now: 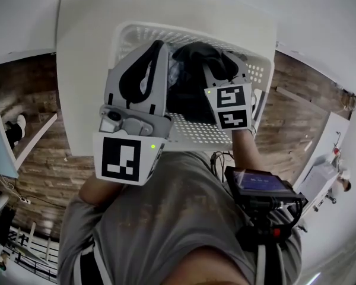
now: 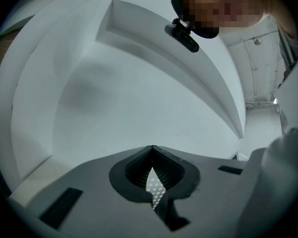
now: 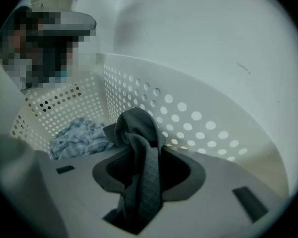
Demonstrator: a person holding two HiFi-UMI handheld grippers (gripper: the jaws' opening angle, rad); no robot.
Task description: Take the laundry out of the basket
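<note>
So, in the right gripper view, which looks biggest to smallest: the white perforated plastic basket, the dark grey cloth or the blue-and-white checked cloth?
Largest: white perforated plastic basket.
Next: dark grey cloth, but it is nearest the camera, so that is unsure.
Smallest: blue-and-white checked cloth, farther back in the basket.

Plain indoor workroom, lab- or office-like, not furnished as a home. White desk (image 1: 83, 52) carrying a white perforated laundry basket (image 1: 260, 71). Brown wood-plank floor (image 1: 41, 165) to left and right of the desk. Loose cables (image 1: 16, 199) on the floor at near left. Second white tabletop (image 1: 321, 144) at right. Bare white stepped ceiling (image 2: 139, 38).
</note>
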